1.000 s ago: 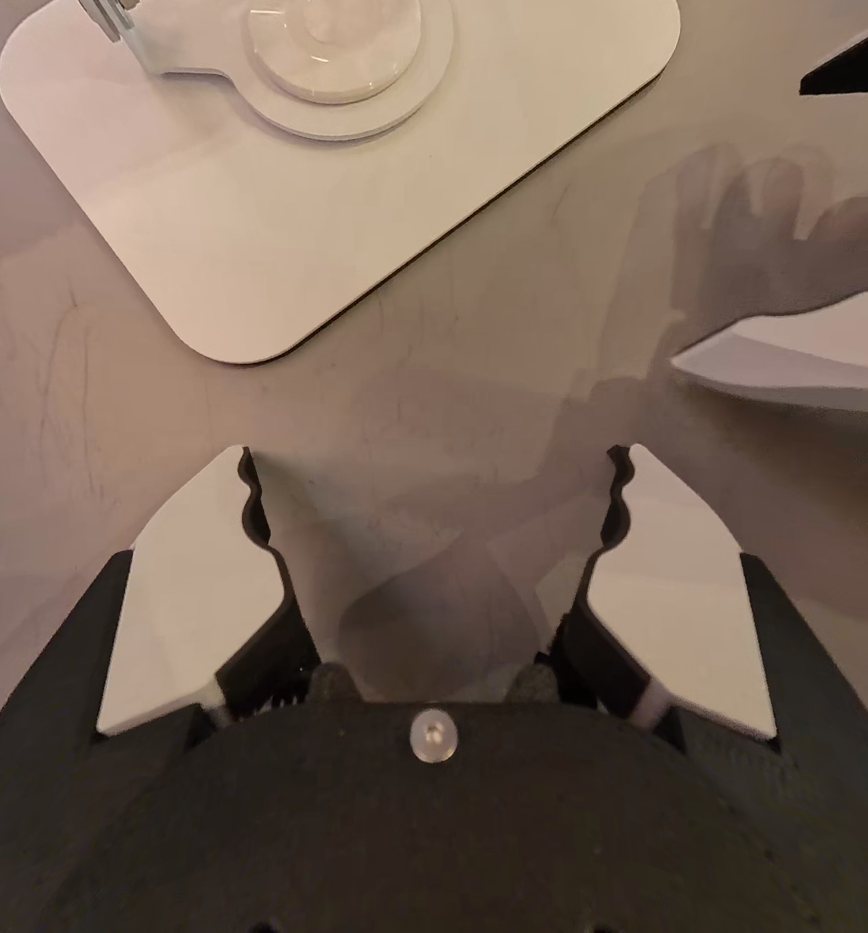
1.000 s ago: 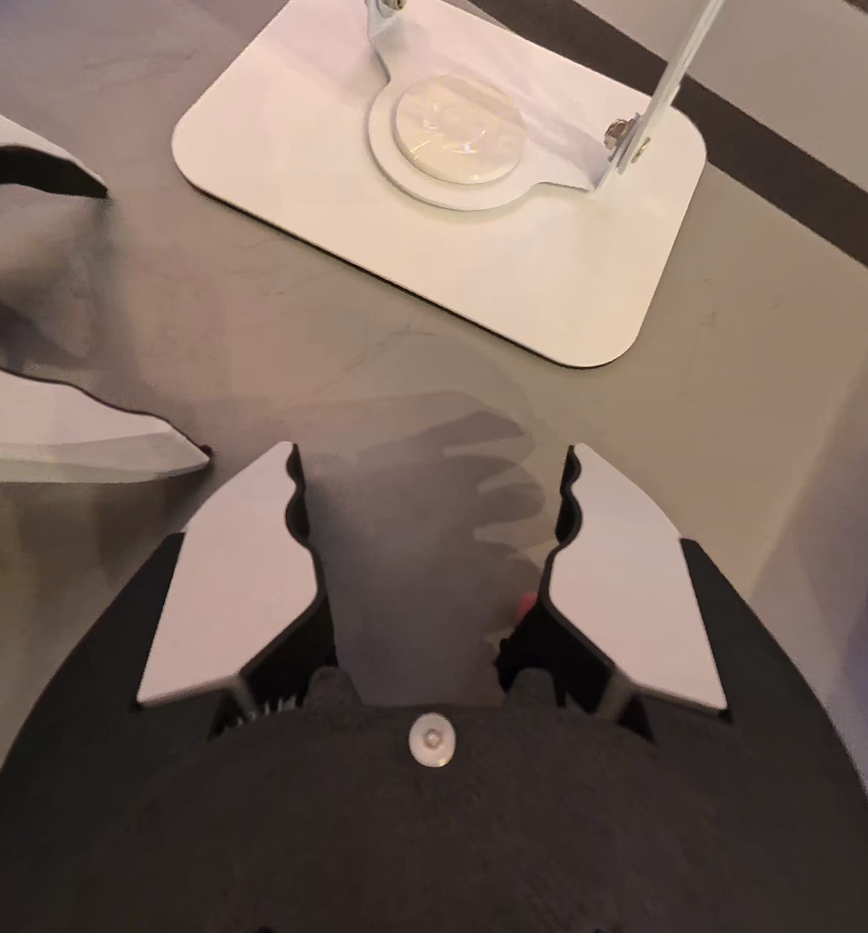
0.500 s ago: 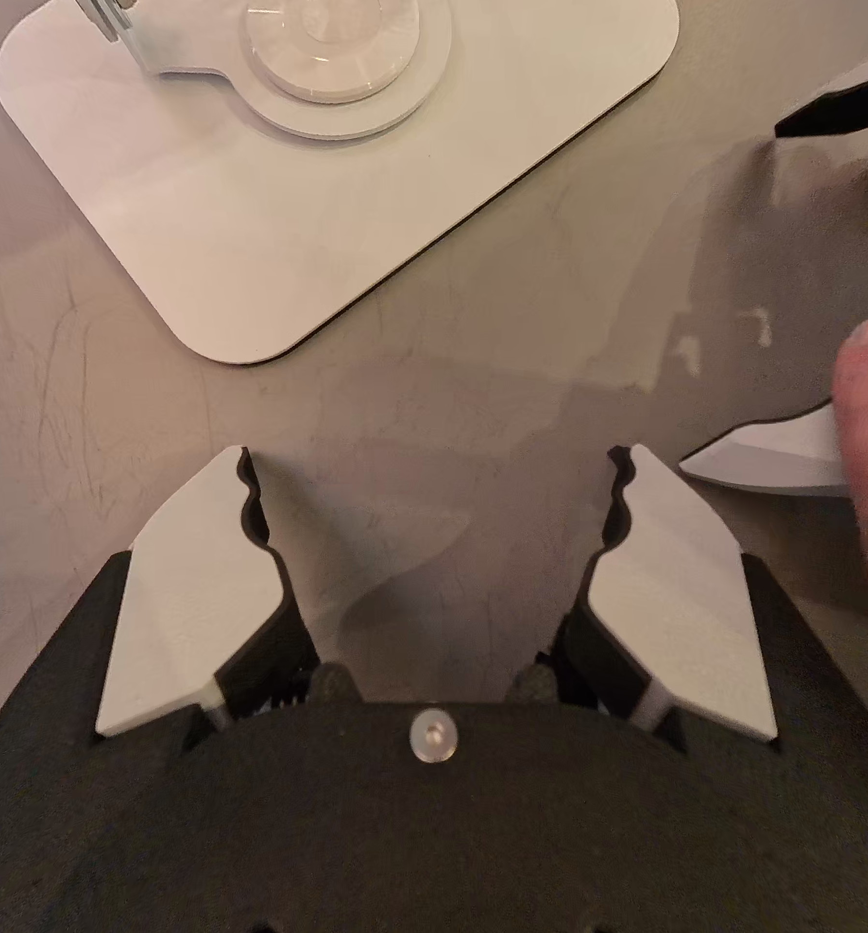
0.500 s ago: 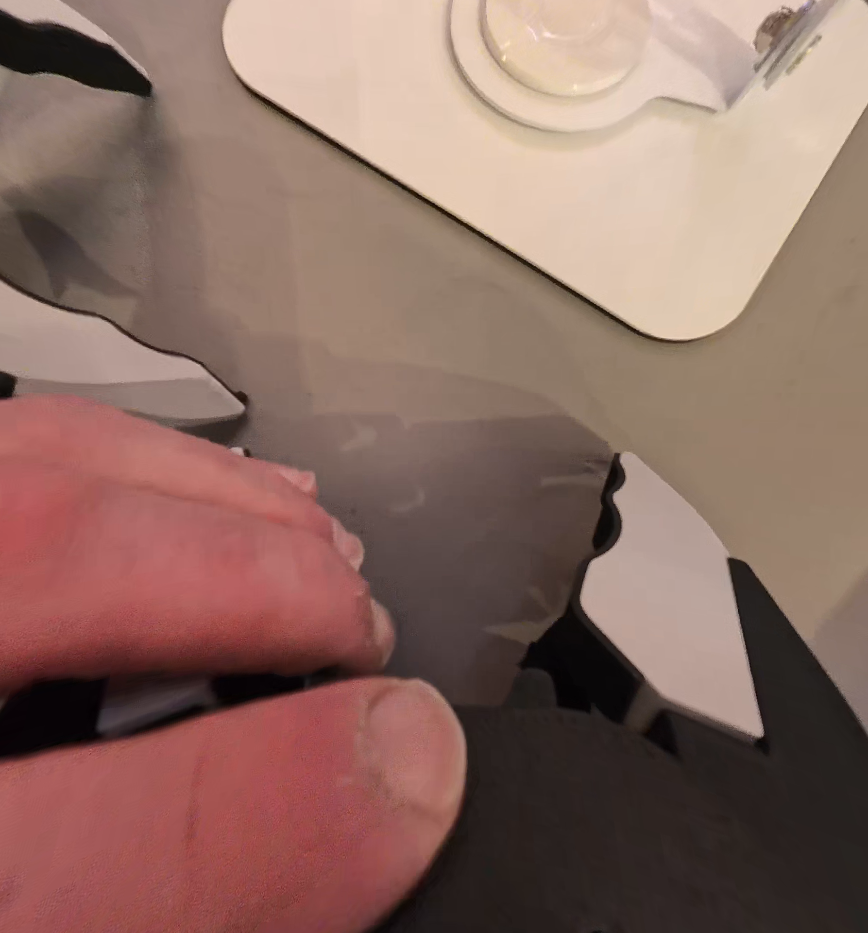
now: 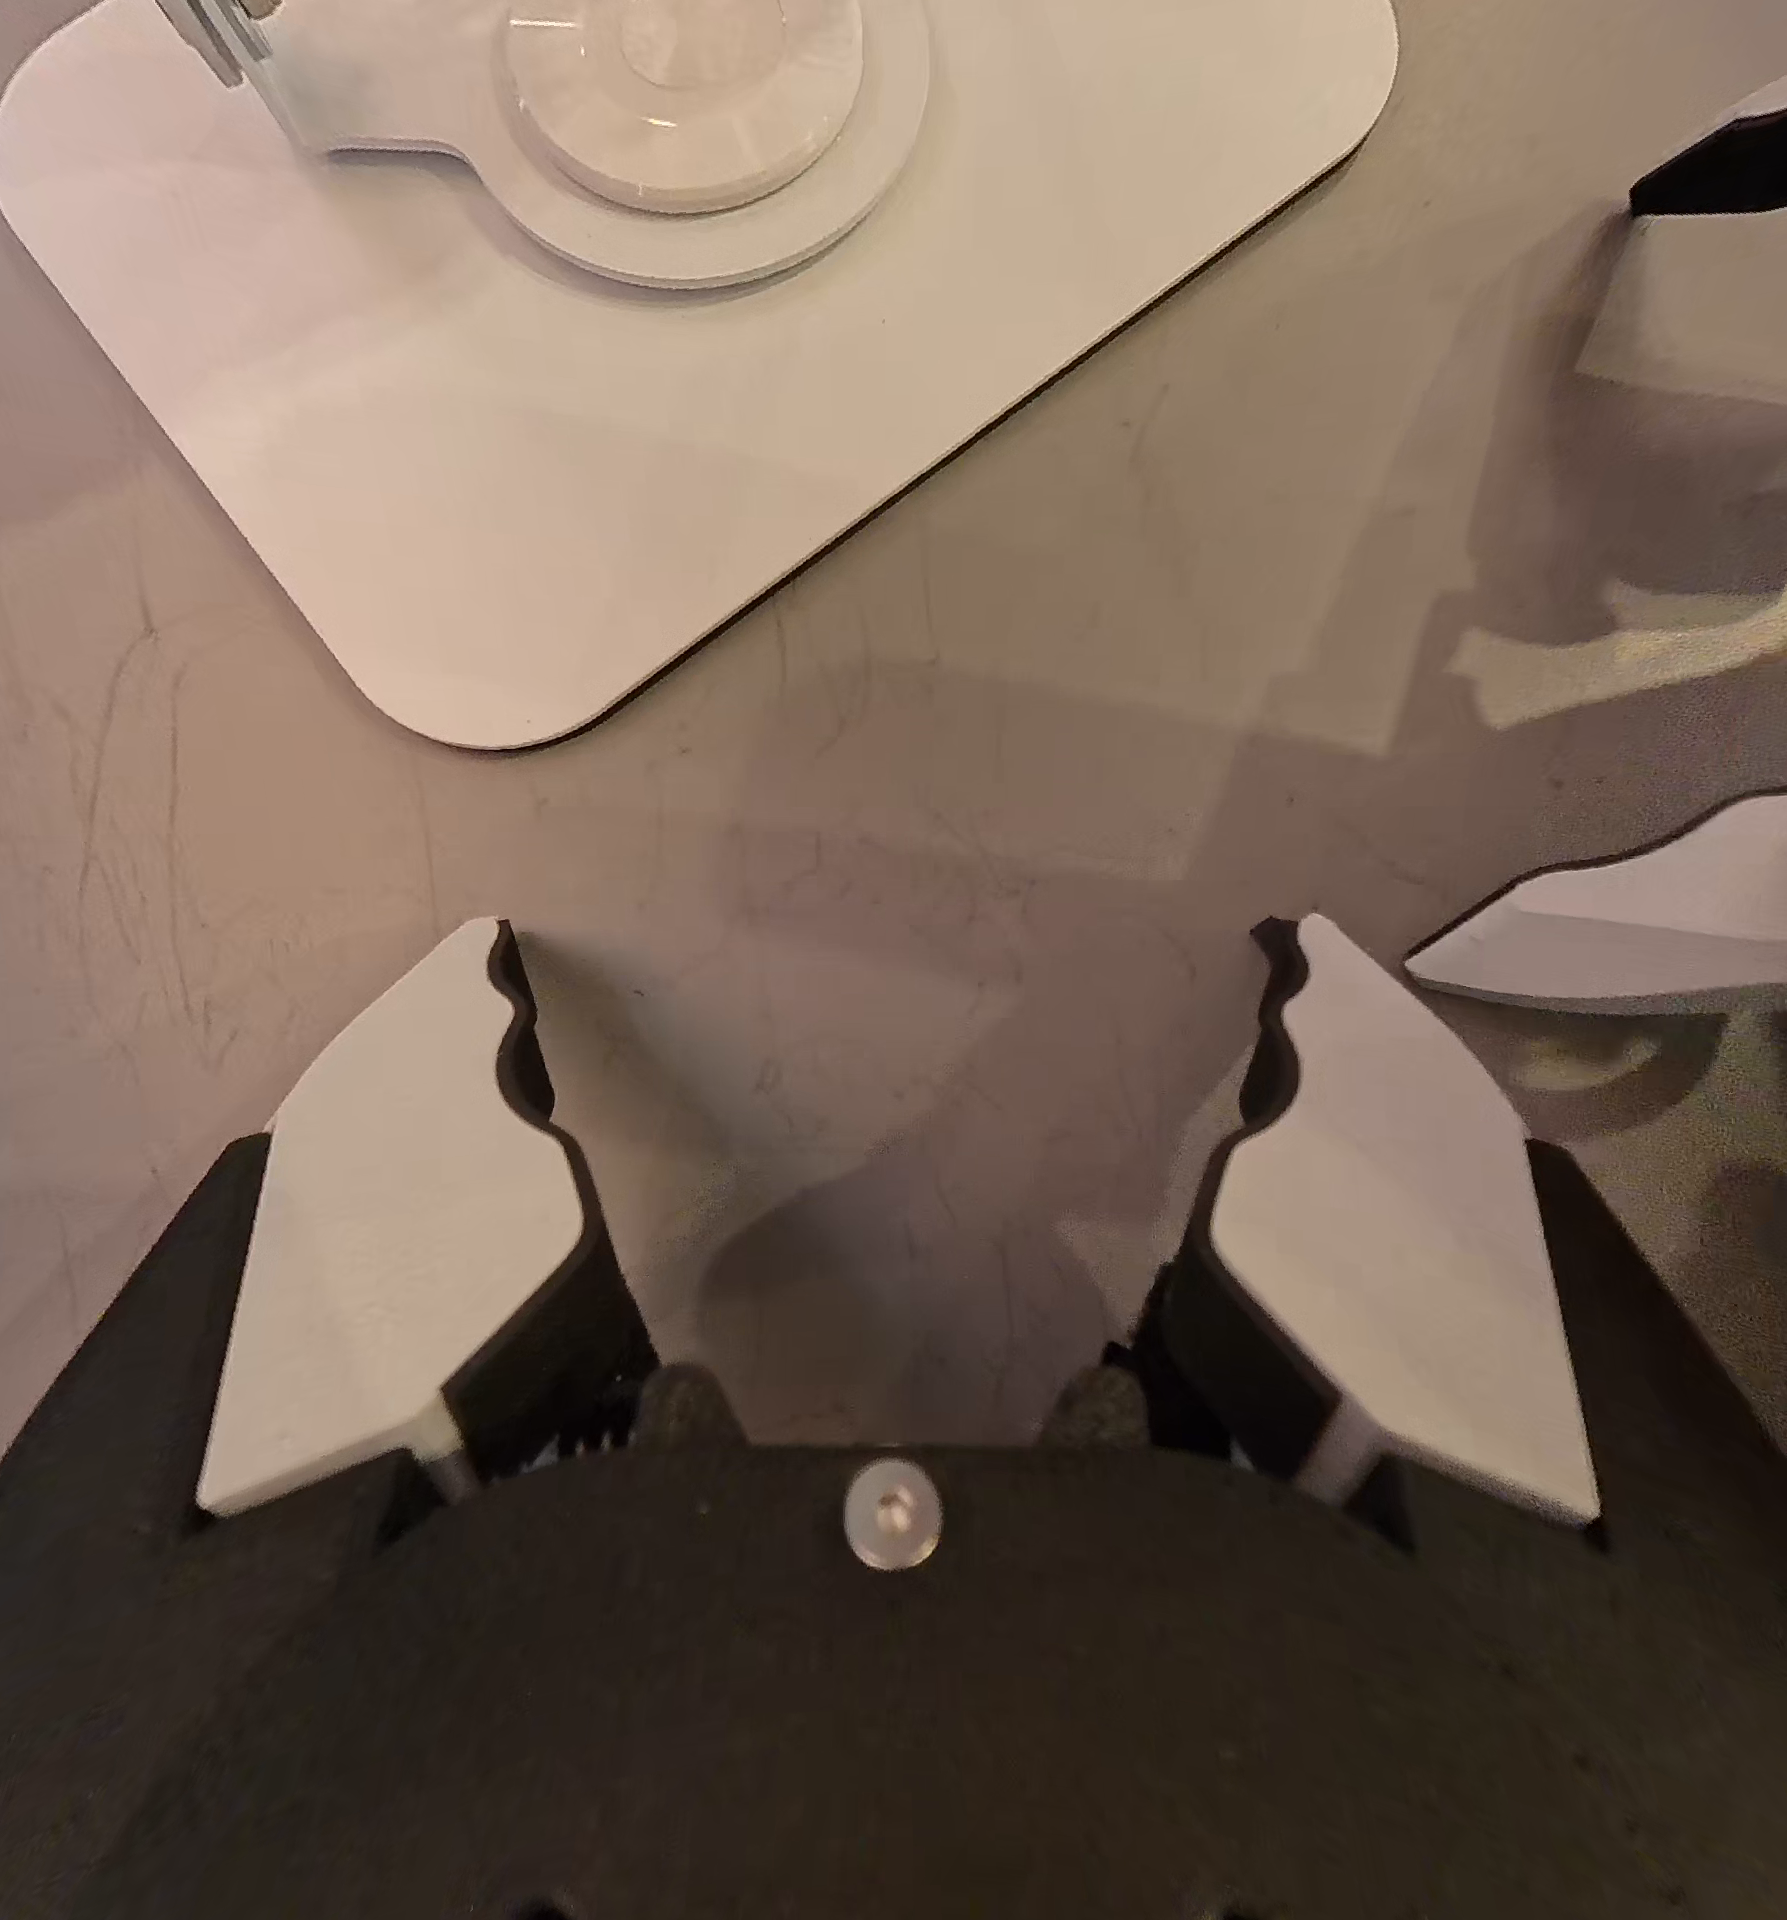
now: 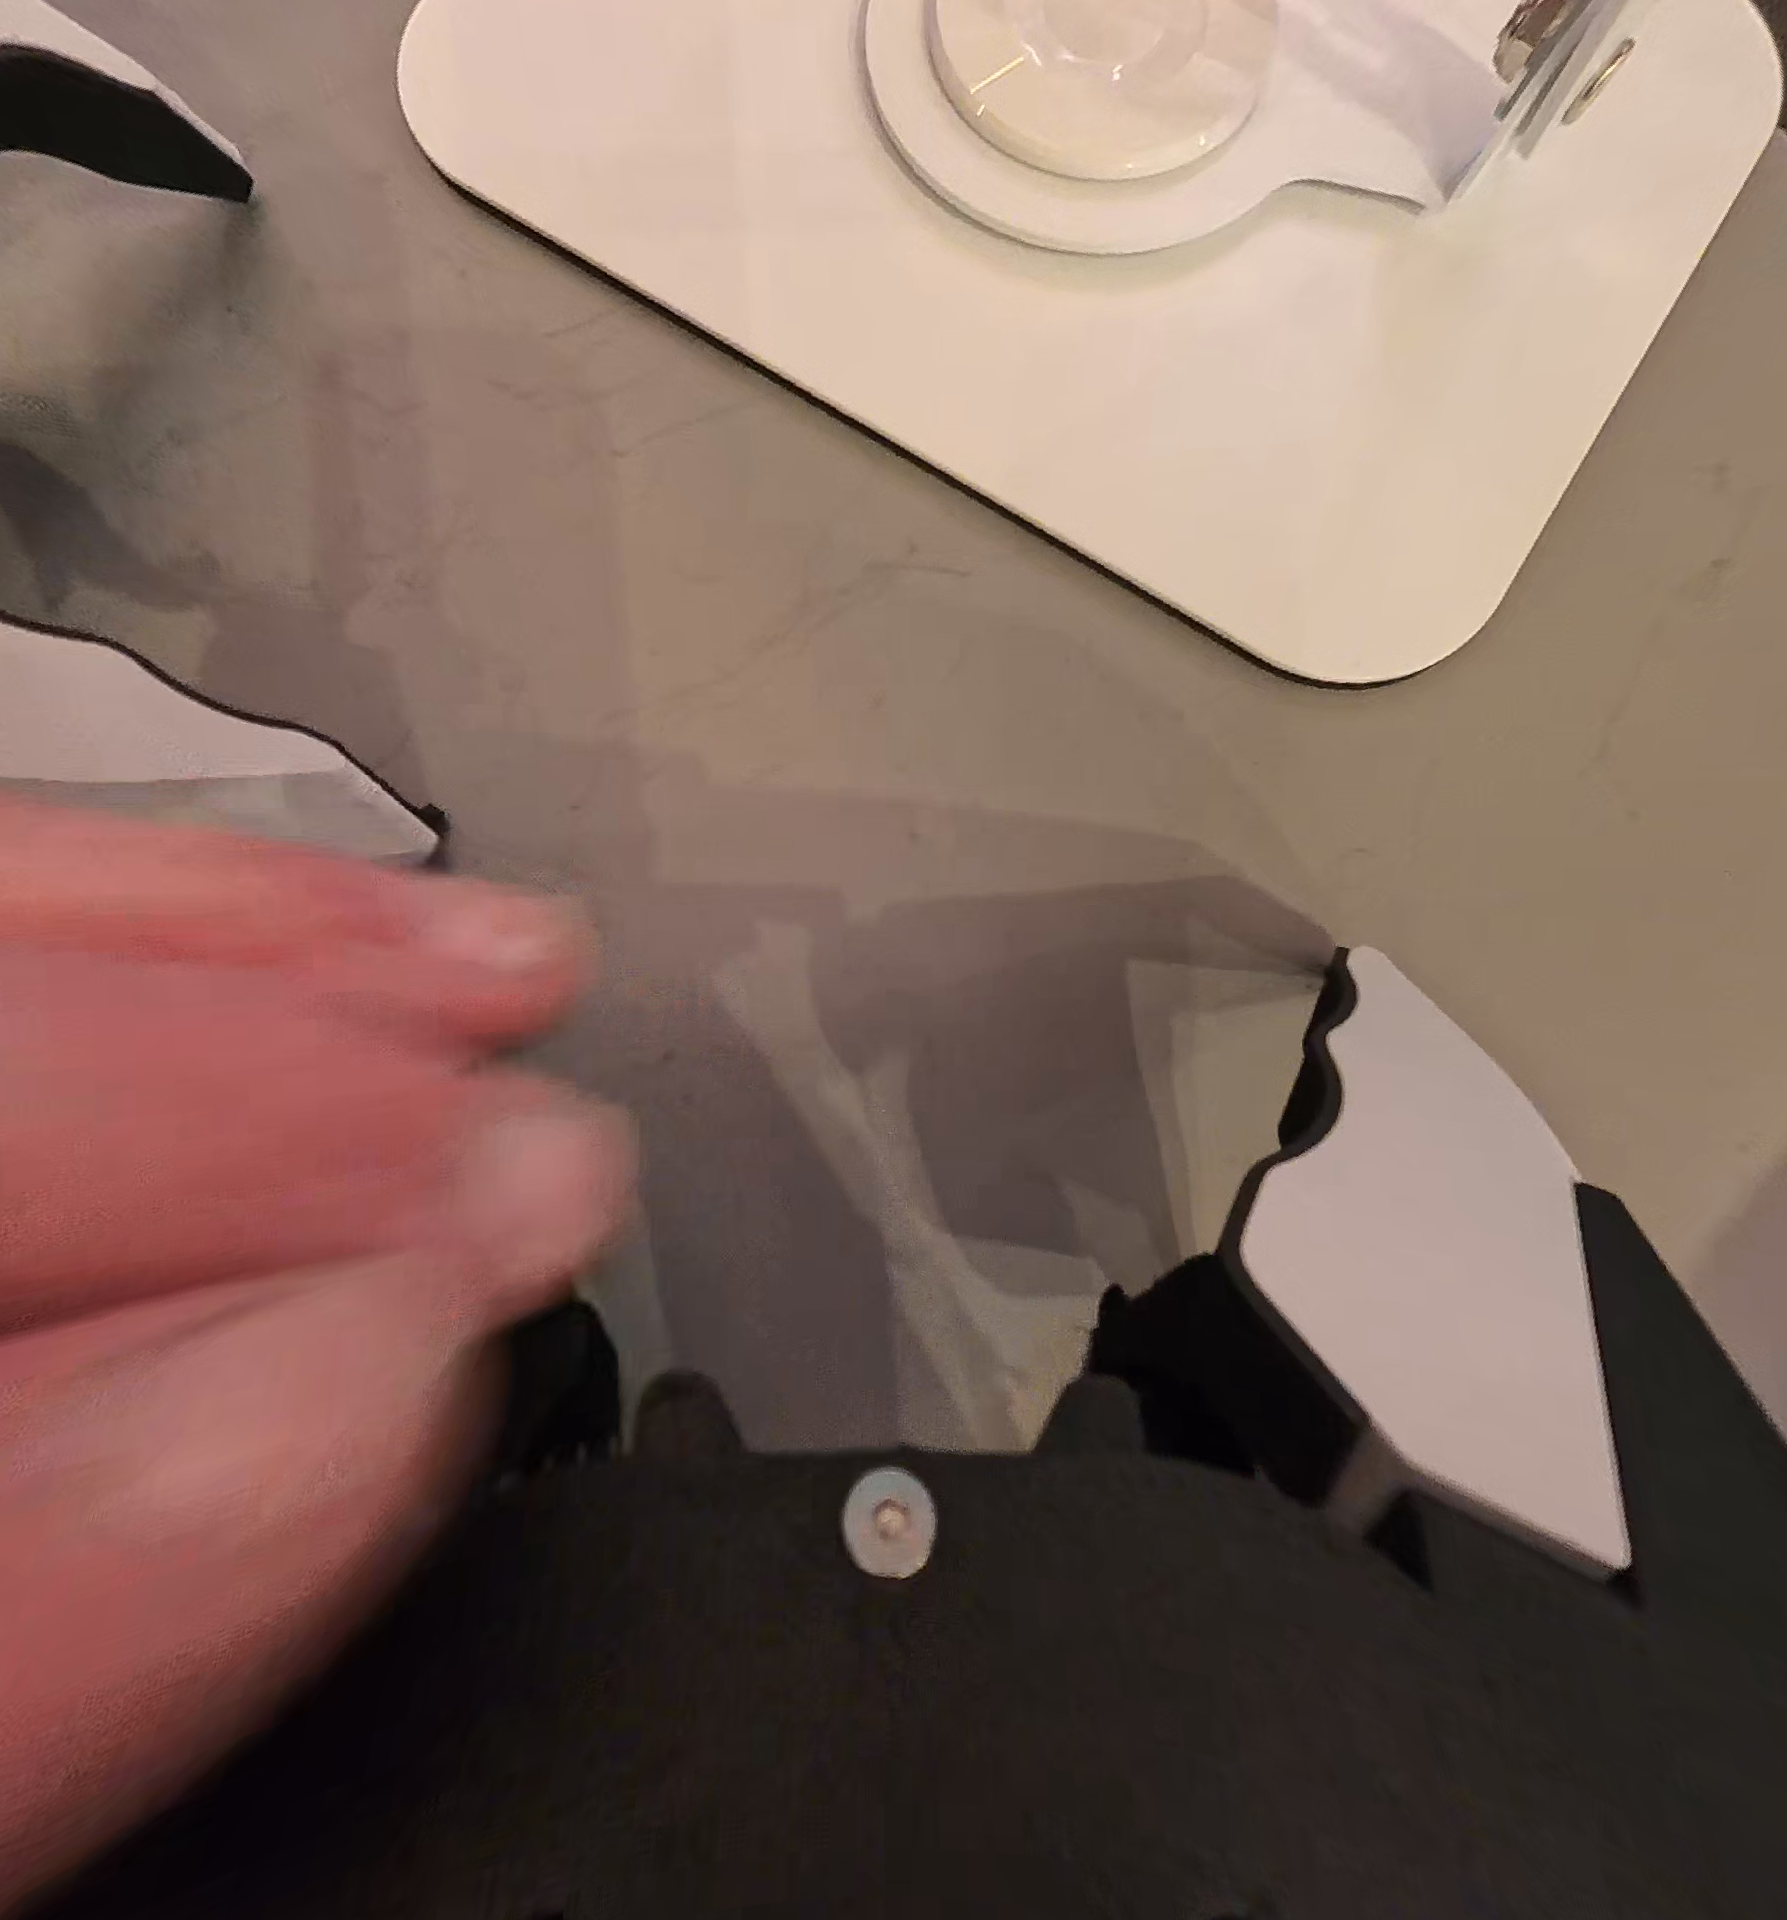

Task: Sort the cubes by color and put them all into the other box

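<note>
Since a second ago a person's hand (image 6: 245, 1195) has come in over the right hand-held gripper (image 6: 930, 1039), covering its left finger, and the view there has shifted nearer the white base plate (image 6: 1232, 416). My reading is that the person is taking hold of this tool, so sorting has not begun. Its right finger (image 6: 1408, 1195) stands well off to the side with only bare table (image 6: 764, 623) ahead, so the jaws look wide and hold nothing. The left hand-held gripper (image 5: 889, 935) has not moved; its jaws stand wide over the grey table (image 5: 868, 831), gripping nothing, with the other gripper's white fingertip (image 5: 1647, 935) just beside its right finger. No cubes or boxes show in either view.
</note>
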A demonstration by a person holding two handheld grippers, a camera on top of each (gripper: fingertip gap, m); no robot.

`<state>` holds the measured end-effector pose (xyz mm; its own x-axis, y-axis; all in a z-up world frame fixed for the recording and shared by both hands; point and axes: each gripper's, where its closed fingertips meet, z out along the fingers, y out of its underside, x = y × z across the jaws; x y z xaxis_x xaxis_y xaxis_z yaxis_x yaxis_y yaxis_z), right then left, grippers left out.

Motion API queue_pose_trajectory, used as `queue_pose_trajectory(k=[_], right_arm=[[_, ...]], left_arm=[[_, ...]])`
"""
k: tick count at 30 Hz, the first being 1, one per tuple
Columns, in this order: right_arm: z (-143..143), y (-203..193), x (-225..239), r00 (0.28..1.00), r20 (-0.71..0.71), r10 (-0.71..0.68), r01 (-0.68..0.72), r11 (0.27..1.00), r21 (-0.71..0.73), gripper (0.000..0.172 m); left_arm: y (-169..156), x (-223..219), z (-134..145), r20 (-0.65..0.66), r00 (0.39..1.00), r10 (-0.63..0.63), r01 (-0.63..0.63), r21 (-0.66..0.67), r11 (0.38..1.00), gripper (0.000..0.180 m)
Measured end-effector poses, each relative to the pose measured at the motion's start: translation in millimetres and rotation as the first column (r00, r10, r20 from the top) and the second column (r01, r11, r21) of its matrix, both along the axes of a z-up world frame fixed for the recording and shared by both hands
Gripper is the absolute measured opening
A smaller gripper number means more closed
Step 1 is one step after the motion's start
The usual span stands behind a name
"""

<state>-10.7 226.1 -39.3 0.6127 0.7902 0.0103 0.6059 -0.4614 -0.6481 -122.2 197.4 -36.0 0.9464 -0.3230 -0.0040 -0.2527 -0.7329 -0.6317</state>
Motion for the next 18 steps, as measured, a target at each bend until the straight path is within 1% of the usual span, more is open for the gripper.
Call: queue_pose_trajectory(k=[1, 18], right_arm=[[0.0, 0.0, 0.2, 1.000, 0.000, 0.000, 0.000, 1.000, 0.000, 0.147], [-1.4, -0.1, -0.6, 1.000, 0.007, 0.004, -0.004, 1.000, -0.005, 0.148]], left_arm=[[0.0, 0.2, 0.0, 0.000, 1.000, 0.000, 0.000, 0.000, 1.000, 0.130], [-0.7, 0.2, 0.1, 0.000, 1.000, 0.000, 0.000, 0.000, 1.000, 0.130]])
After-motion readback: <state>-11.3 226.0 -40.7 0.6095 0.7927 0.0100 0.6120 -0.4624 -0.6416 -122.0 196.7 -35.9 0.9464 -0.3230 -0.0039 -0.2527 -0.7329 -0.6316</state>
